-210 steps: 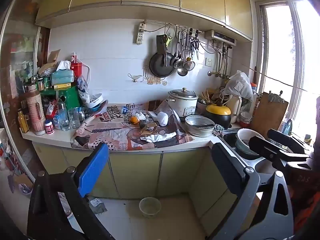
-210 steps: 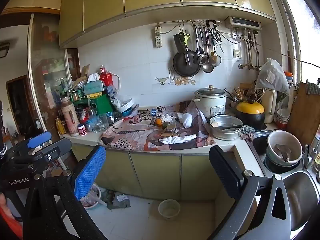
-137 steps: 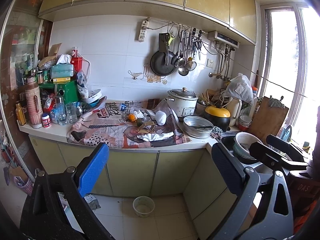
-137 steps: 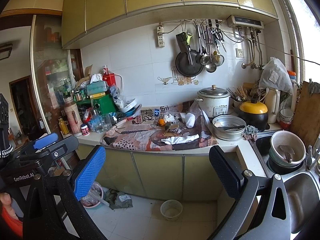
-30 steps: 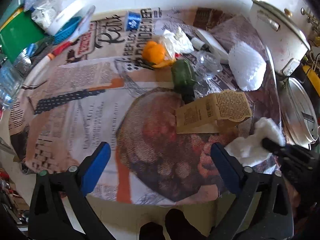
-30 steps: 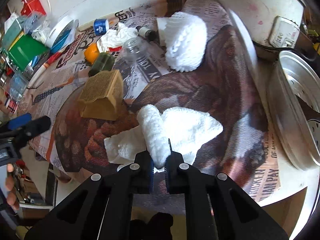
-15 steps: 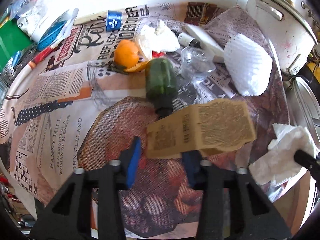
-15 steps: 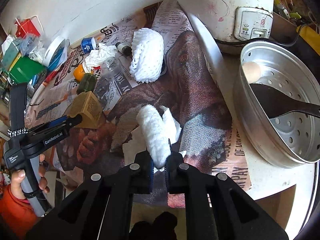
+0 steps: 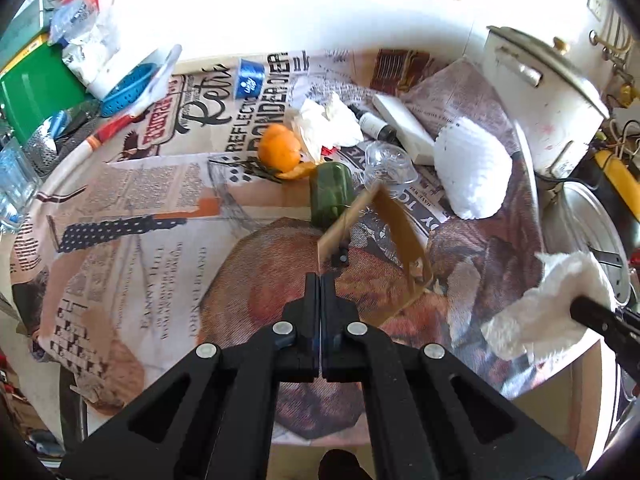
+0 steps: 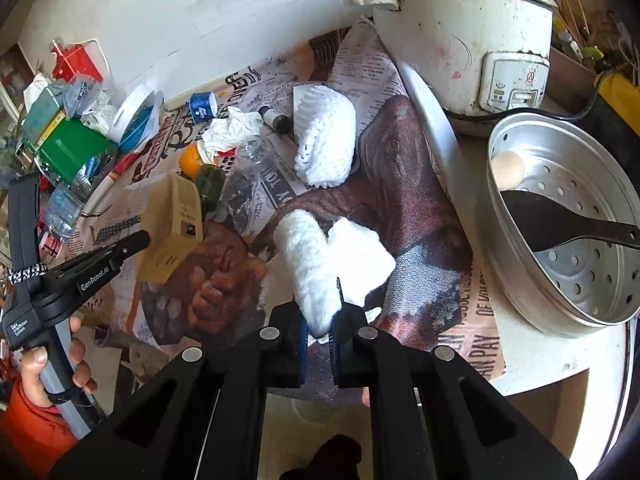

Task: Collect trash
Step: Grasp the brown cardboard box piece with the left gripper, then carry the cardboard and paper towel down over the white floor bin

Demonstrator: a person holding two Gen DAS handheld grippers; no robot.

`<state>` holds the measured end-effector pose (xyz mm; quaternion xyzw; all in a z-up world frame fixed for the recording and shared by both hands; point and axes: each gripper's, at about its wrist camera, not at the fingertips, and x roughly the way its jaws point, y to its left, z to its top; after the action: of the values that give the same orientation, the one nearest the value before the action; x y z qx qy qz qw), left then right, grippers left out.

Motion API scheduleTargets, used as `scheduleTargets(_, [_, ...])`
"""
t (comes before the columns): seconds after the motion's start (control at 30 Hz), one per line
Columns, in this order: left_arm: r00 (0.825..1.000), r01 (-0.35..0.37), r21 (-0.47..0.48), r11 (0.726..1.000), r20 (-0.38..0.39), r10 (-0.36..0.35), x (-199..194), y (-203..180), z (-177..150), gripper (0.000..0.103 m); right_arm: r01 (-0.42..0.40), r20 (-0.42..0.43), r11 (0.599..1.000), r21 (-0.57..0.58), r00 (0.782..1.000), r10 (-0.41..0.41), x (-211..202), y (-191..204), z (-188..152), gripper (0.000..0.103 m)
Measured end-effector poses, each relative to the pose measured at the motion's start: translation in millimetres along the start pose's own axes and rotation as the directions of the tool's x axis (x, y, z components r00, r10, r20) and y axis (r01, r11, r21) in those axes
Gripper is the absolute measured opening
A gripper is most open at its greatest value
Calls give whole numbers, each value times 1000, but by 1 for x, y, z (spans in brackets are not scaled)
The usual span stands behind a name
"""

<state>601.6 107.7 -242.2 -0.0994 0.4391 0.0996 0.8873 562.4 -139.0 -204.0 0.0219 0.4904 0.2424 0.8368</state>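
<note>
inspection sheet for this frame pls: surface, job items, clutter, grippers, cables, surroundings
Surface: counter covered by a newspaper-print cloth.
Job's things: flattened brown cardboard box pinched by one edge and raised off the cloth; white paper towel held up; crumpled tissue, orange peel, green bottle, clear plastic cup and white foam fruit net lie on the cloth.
Clutter: green box, blue strainer, drinking glass.
Grippers: left hand-held gripper has just closed on the cardboard box; right hand-held gripper shut on the paper towel.
Cables: black cord behind the steamer pan.
Surroundings: rice cooker, white tiled wall.
</note>
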Motion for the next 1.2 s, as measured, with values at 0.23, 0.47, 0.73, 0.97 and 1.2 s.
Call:
scheduleTargets(0.23, [1000,17,15,1000,24,-17,-37,25,-24,0,7,64,1000,-11,998,-7,-25,39,-11,8])
scheduleTargets(0.47, [997,56,33,998,48,-57,-81,55,-62,0,10,142,1000,-19,990,-7,-55,86,-39,8])
scheduleTargets(0.73, [996,90,78,993,19,-92,-113,74,-116,0,4,155,1000,3,988,-5,-72,122,-92,8])
scheduleTargets(0.97, [992,111,91,990,-72,-104,-105,73,-166,0,3,84,1000,12,996,-4,-63,131,-130,8])
scheduleTargets(1.2, [979,118,67,991,-173,-105,-60,57,-212,0,9,8,1000,20,1000,-9,-41,120,-162,8])
